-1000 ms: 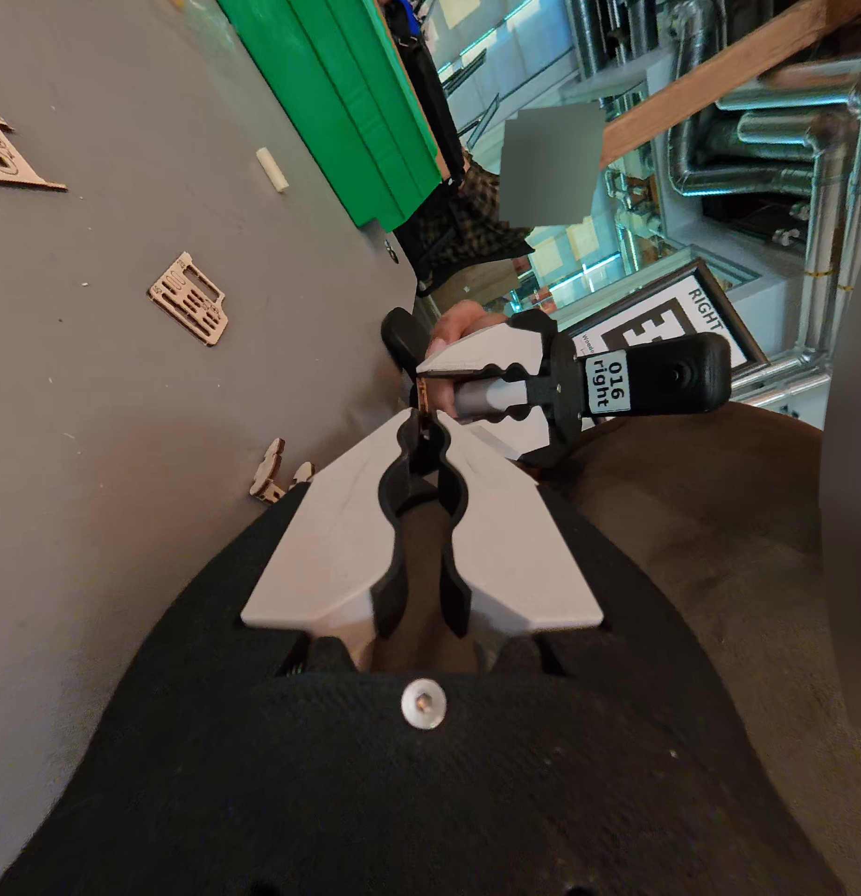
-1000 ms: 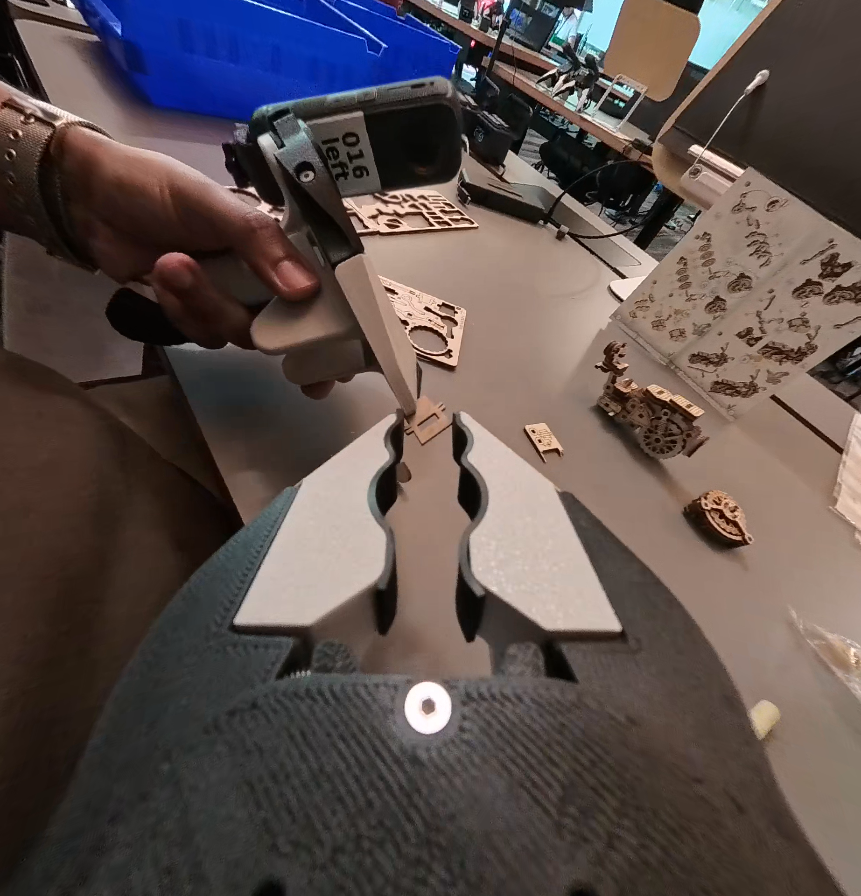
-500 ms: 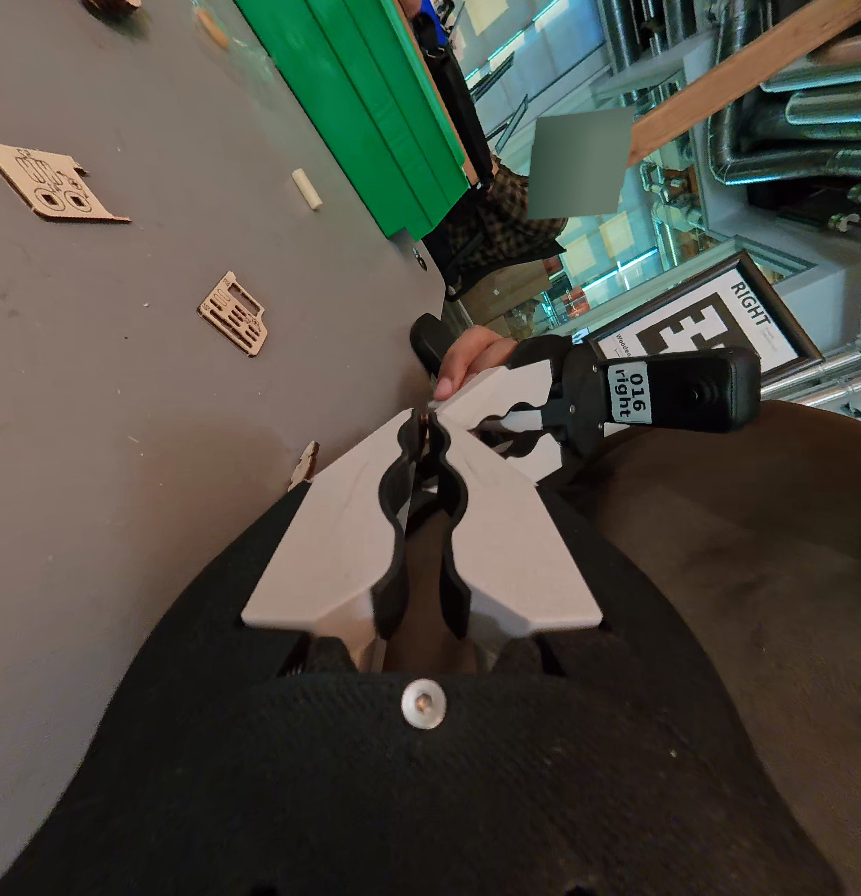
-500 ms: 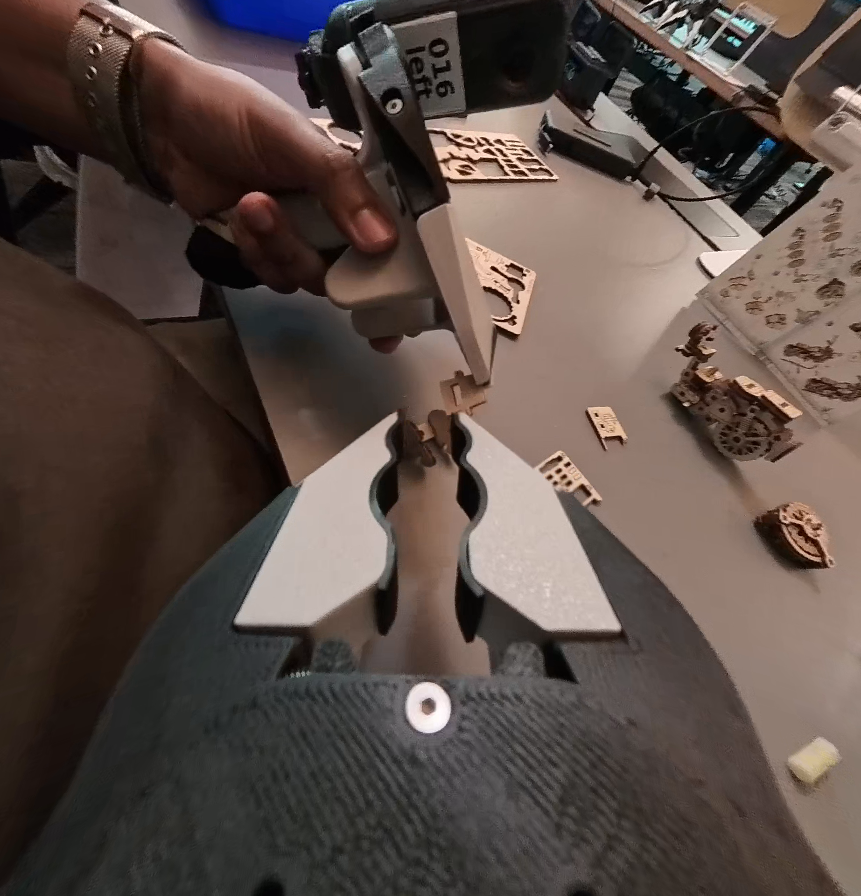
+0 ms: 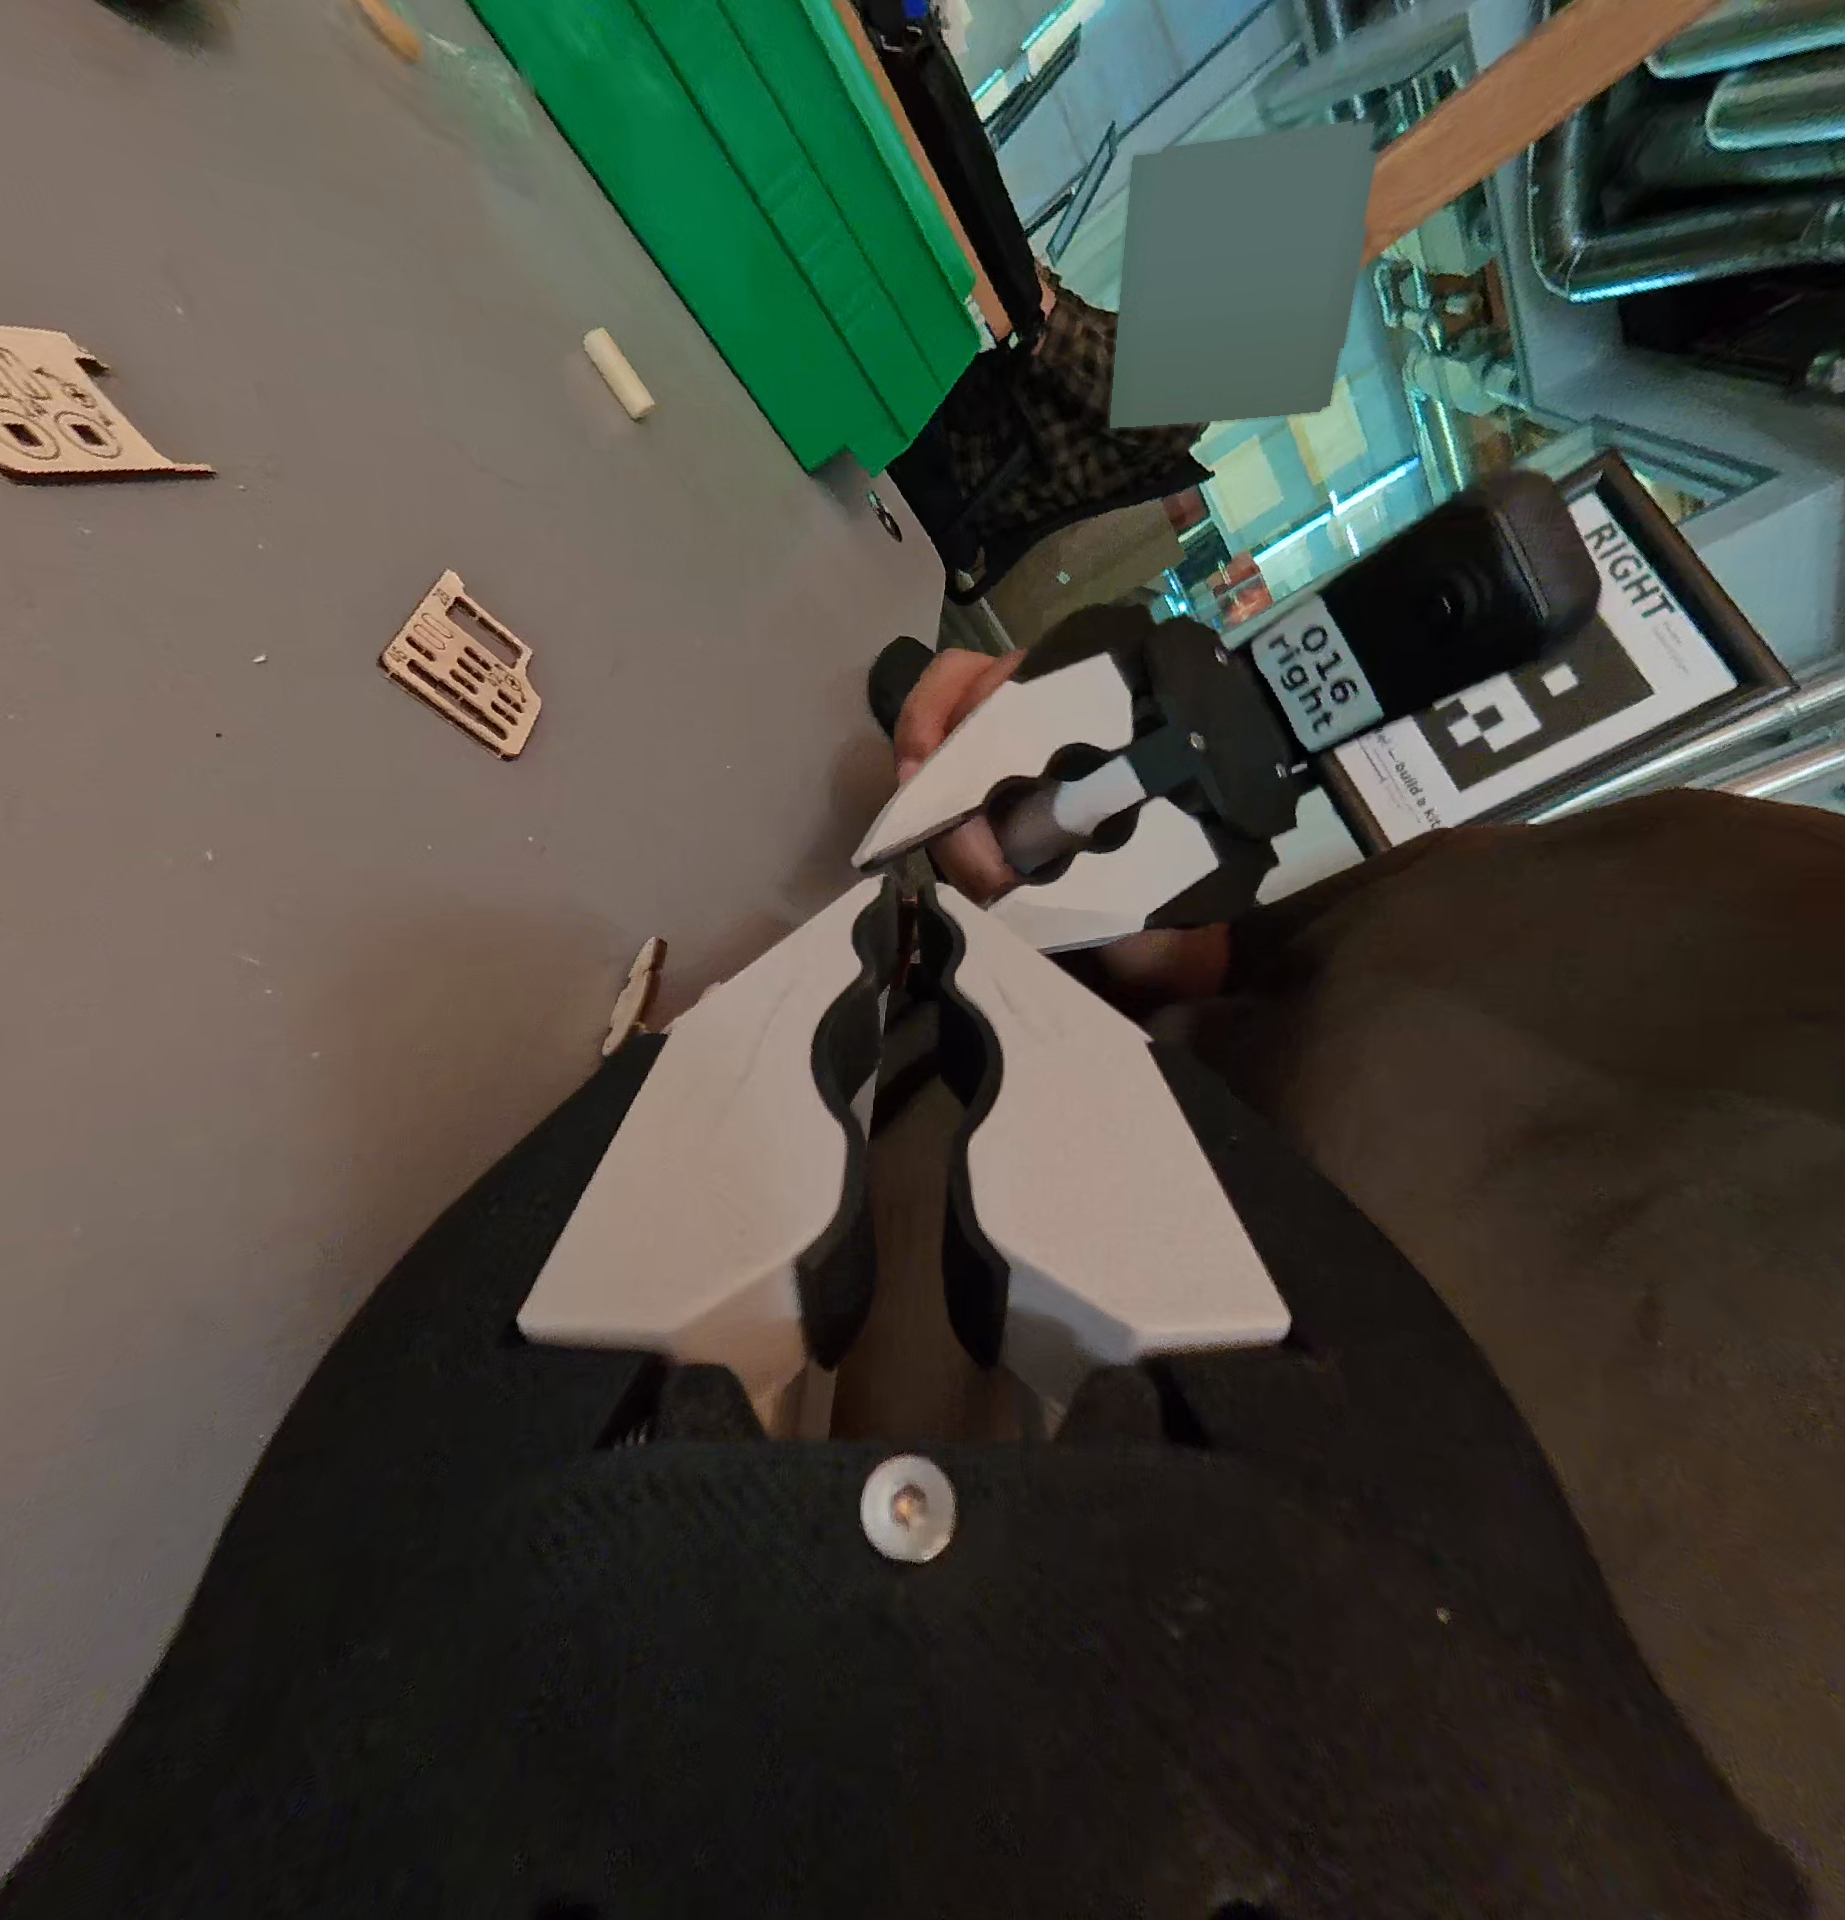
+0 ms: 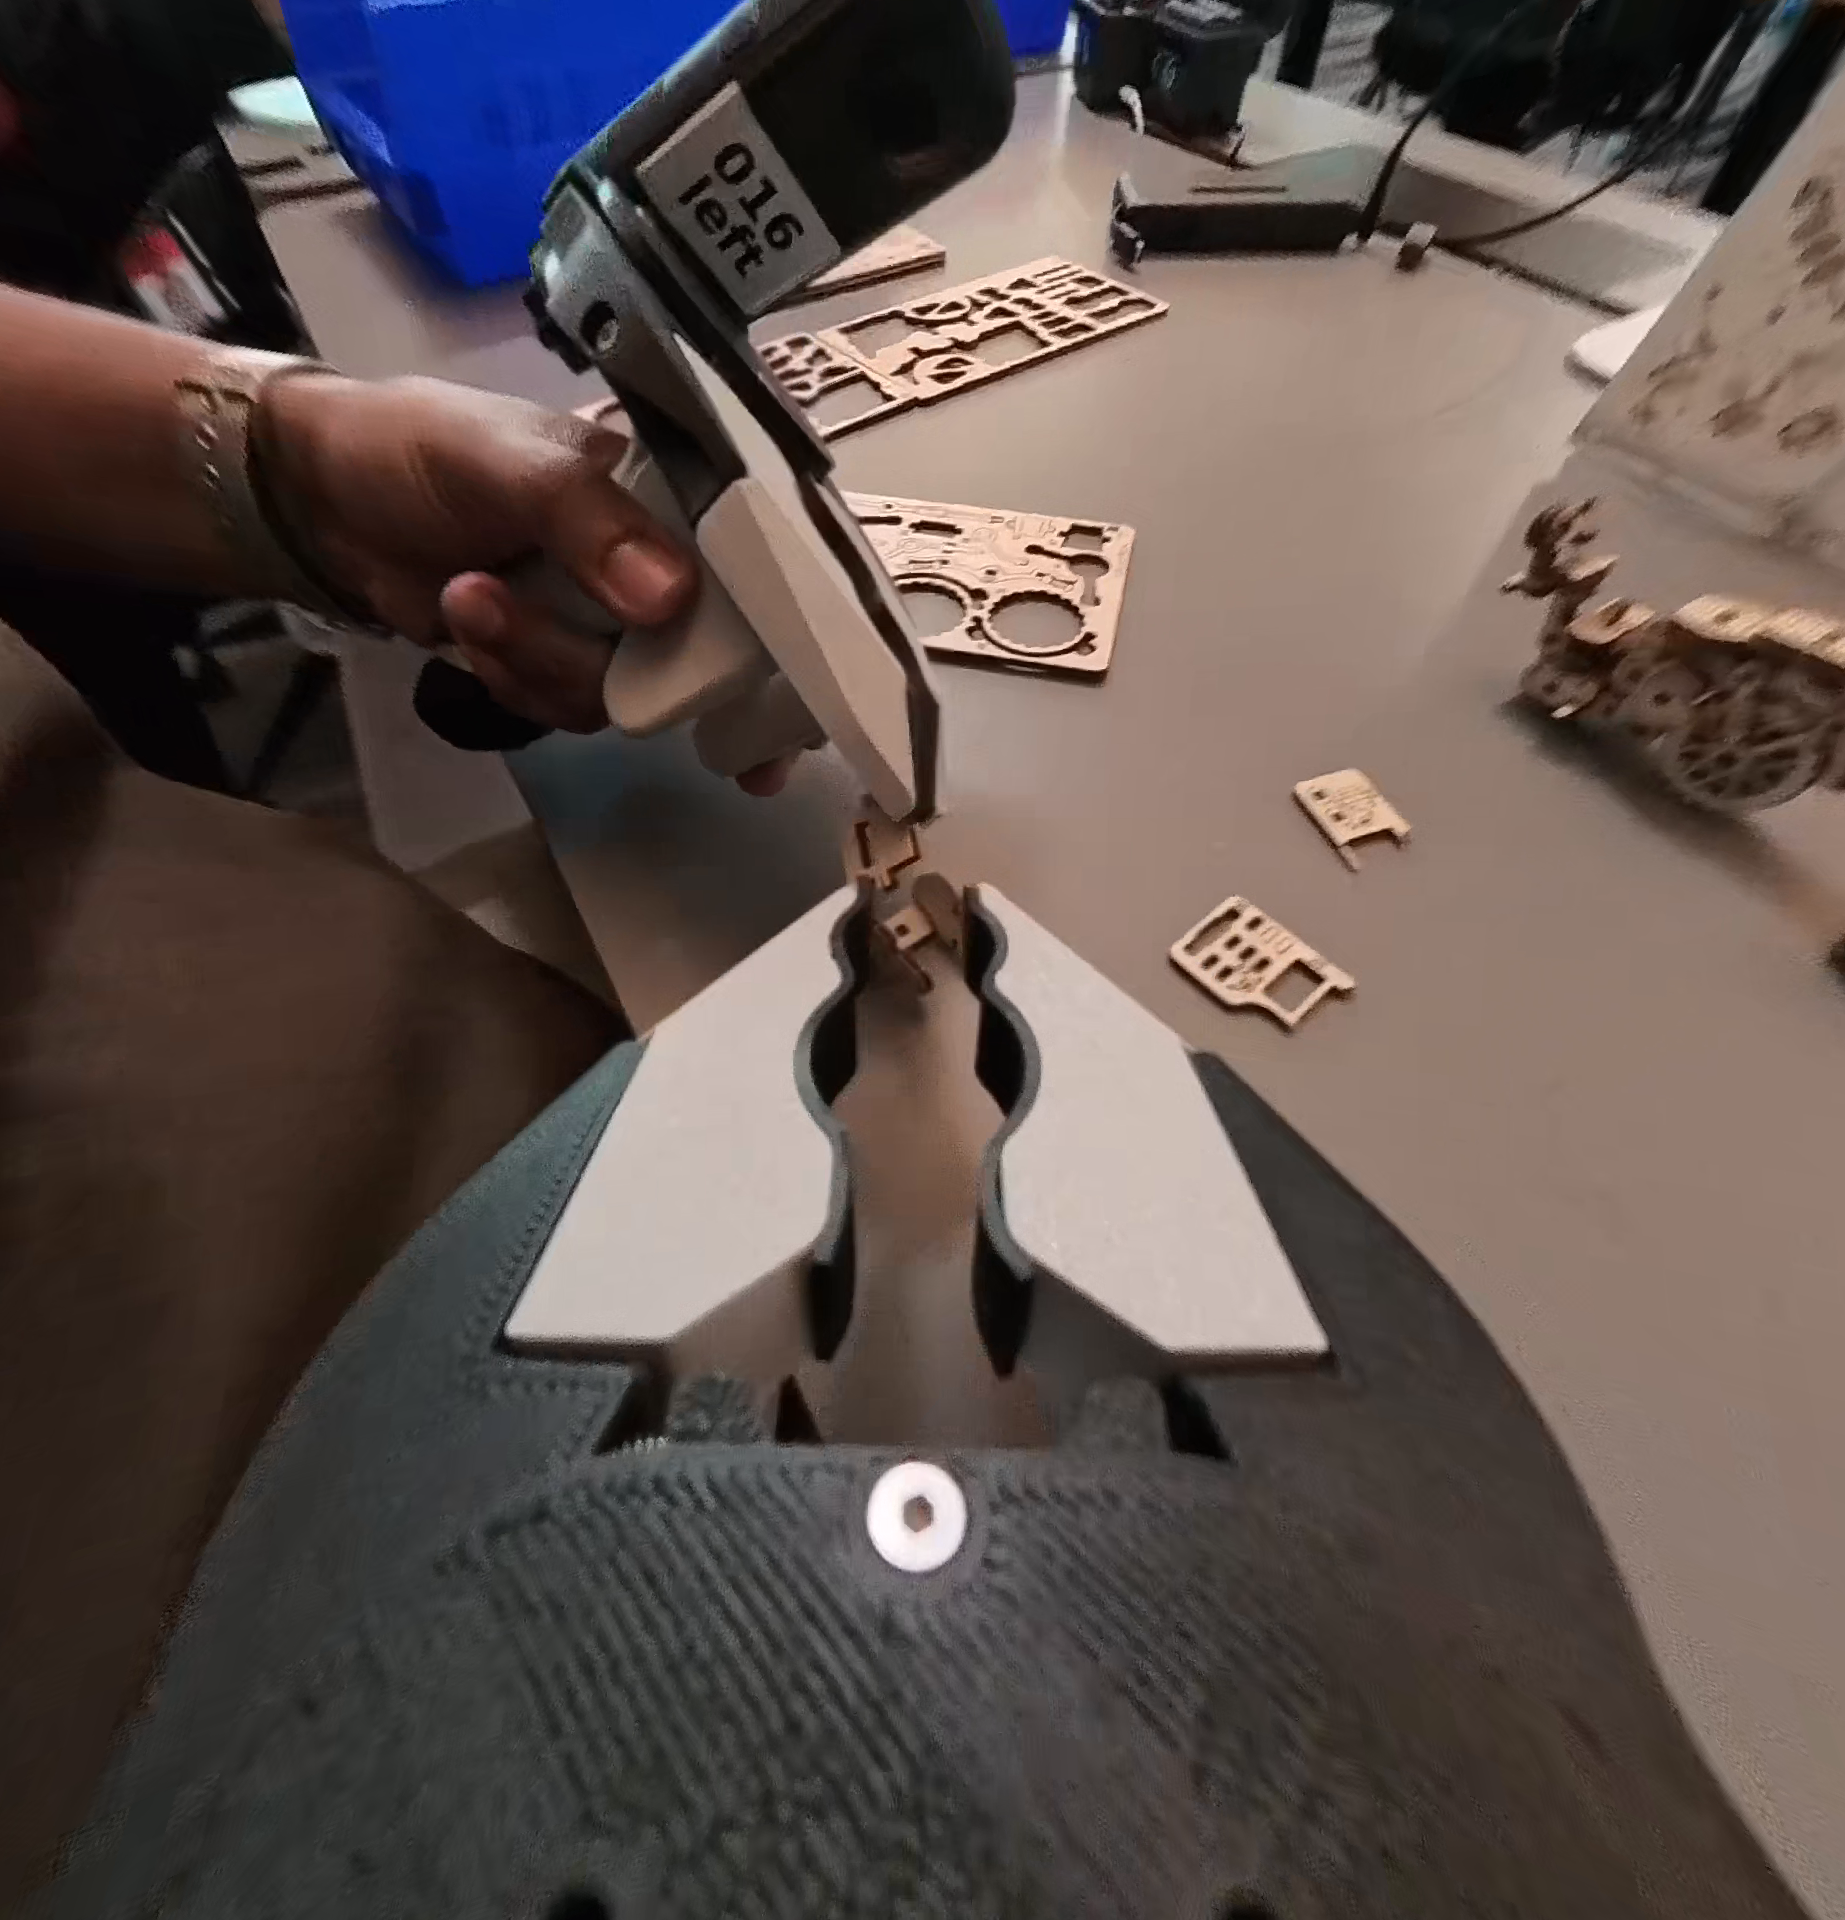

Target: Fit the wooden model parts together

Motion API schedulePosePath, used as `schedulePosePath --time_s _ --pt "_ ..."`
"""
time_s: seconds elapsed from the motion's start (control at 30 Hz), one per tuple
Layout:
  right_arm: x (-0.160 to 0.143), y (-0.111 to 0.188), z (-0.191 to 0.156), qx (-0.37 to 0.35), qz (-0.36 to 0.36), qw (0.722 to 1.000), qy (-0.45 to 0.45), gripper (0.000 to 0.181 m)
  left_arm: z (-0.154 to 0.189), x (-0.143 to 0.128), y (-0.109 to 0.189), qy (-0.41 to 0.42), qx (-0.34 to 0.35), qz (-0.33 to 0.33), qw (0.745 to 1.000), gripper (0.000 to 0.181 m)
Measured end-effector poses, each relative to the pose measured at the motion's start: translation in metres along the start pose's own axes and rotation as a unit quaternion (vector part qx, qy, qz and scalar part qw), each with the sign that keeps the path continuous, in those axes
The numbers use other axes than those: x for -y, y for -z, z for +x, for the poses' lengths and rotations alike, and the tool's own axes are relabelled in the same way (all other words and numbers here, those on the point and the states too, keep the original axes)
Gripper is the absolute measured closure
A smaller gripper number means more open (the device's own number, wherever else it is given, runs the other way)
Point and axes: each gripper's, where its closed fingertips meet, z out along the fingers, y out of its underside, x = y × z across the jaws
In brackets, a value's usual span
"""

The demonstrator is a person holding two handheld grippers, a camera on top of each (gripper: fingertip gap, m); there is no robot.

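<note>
In the right wrist view my right gripper (image 6: 910, 909) is shut on a small tan wooden part (image 6: 913, 935) held between its tips. My left gripper (image 6: 902, 805) comes down from the upper left, shut on a notched flat wooden piece (image 6: 882, 852). The lower edge of that piece meets the top of the small part, above the near edge of the grey table (image 6: 1417, 1143). In the left wrist view my left gripper (image 5: 905, 899) pinches the thin piece (image 5: 905, 920) edge-on. The right gripper (image 5: 923, 883) sits just beyond it, and what it holds is hidden there.
Two punched wooden sheets (image 6: 959, 332) (image 6: 1001, 603) lie behind the left gripper. Two small grille parts (image 6: 1349, 810) (image 6: 1256, 961) and an assembled wooden model (image 6: 1707, 686) are to the right. A blue bin (image 6: 482, 125) stands at the back, a green bin (image 5: 752, 208) across the table. Both grippers' tips are close together, under 4 cm apart. Both grippers' tips are roughly 20 centimeters from the assembled wooden model (image 6: 1707, 686).
My right gripper, open a second ago, has closed on the small part. The left gripper's piece has come down from the side until it meets that part. Both grippers tilted and shifted.
</note>
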Motion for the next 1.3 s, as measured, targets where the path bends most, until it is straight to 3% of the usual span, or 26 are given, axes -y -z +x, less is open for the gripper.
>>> schedulePosePath --time_s 0.17,0.3,0.53,0.73,1.3 --pt "0.0 0.0 -0.012 0.072 0.006 0.994 -0.078 0.168 0.007 -0.007 -0.002 -0.005 -0.023 -0.021 1.0 0.181" --pt "0.002 0.0 -0.013 0.089 0.009 0.99 -0.109 0.18 0.009 -0.01 -0.004 -0.011 -0.028 -0.032 0.999 0.181" --pt "0.019 0.008 -0.001 0.108 0.062 0.972 -0.202 0.18 0.009 -0.002 0.0 0.002 -0.039 -0.003 0.999 0.166" --pt "0.031 0.013 0.003 0.15 0.106 0.937 -0.299 0.181 0.016 0.002 -0.002 0.016 -0.059 0.014 0.998 0.18" --pt "0.029 0.012 -0.002 0.164 0.098 0.934 -0.302 0.181 0.02 0.01 0.002 0.038 -0.085 0.036 0.995 0.181"
